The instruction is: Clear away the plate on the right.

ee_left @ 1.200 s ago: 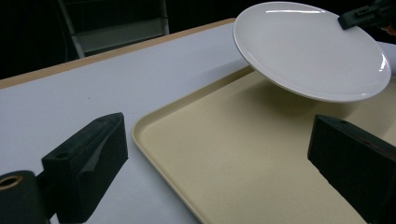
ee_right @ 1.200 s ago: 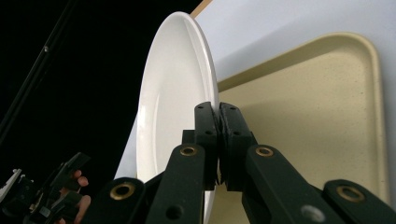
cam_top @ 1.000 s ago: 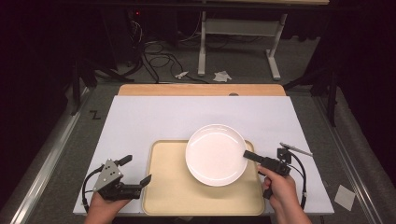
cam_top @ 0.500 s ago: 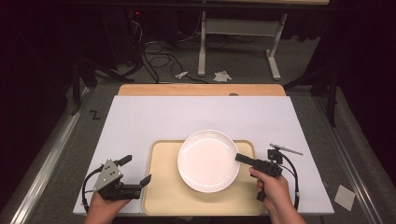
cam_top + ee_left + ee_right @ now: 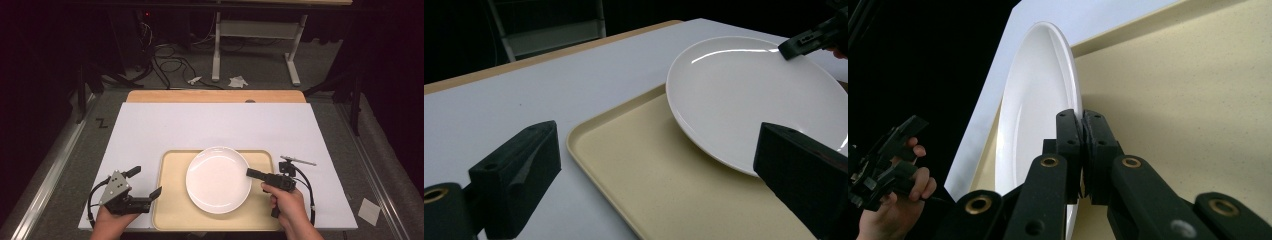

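Note:
A round white plate (image 5: 218,179) lies over the beige tray (image 5: 172,210) near the table's front edge. My right gripper (image 5: 250,173) is shut on the plate's right rim. In the right gripper view the two jaws pinch the thin rim (image 5: 1082,120) of the plate (image 5: 1038,110), with the tray (image 5: 1188,100) behind. In the left gripper view the plate (image 5: 754,95) seems raised a little above the tray (image 5: 664,190). My left gripper (image 5: 146,181) is open beside the tray's left edge, nothing between its jaws.
The tray sits on a white mat (image 5: 210,125) covering the table, with a wooden strip (image 5: 215,96) along the far edge. Behind the table are floor cables and a white stand (image 5: 255,30). Bare mat lies beyond the tray.
The right gripper has carried the plate to the left and toward the table's front edge, over the tray's middle. The left gripper has stayed in place.

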`<state>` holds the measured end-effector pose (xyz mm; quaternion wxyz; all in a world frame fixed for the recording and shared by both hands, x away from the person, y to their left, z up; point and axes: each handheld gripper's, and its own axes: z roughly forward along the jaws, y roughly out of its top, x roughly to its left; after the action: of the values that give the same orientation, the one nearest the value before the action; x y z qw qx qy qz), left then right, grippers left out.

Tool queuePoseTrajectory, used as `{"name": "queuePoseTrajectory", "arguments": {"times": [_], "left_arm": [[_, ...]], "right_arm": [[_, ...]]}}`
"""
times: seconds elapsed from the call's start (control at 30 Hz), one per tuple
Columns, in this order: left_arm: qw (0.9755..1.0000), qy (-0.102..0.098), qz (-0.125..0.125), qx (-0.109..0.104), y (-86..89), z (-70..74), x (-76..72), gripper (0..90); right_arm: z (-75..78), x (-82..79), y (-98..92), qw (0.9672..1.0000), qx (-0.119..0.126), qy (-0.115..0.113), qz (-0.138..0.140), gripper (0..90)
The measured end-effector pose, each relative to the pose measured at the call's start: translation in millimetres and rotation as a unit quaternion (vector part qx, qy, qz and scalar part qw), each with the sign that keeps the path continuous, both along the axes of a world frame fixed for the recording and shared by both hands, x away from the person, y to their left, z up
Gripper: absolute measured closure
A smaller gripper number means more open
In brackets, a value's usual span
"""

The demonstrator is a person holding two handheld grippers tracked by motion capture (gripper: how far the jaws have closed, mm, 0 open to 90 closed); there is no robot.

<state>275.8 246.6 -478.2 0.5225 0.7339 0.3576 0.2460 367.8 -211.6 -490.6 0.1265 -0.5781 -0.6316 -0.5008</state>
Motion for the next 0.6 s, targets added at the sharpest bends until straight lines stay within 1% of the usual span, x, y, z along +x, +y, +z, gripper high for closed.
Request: {"name": "queuePoseTrajectory", "arguments": {"times": [0.2, 0.3, 0.33, 0.5, 0.57, 0.6], "left_arm": [[1.0, -0.001, 0.0, 0.001, -0.5, 0.0, -0.1, 5.7], [1.0, -0.001, 0.0, 0.001, -0.4, 0.1, -0.1, 5.7], [1.0, -0.001, 0.0, 0.001, -0.3, 0.1, -0.1, 5.7], [1.0, -0.002, 0.0, -0.002, 0.0, 0.2, -0.2, 5.7], [1.0, -0.002, -0.001, -0.002, 0.2, 0.4, -0.3, 5.7], [1.0, -0.002, -0.001, -0.002, 0.3, 0.5, -0.4, 5.7]], "right_arm": [[-0.9, -0.1, 1.2, 1.0, -0.004, 0.001, 0.001, 88.6], [-2.2, 0.6, 1.6, 0.9999, -0.012, 0.002, -0.001, 88.6], [-3.2, 1.3, 1.2, 0.9999, -0.014, 0.005, -0.004, 88.6], [-6.1, 3.0, 0.0, 0.9999, -0.012, 0.009, -0.006, 88.5], [-6.0, 2.9, 0.1, 0.9998, -0.017, 0.008, -0.004, 88.4], [-6.3, 3.2, -0.1, 0.9998, -0.016, 0.007, -0.003, 88.3]]}}
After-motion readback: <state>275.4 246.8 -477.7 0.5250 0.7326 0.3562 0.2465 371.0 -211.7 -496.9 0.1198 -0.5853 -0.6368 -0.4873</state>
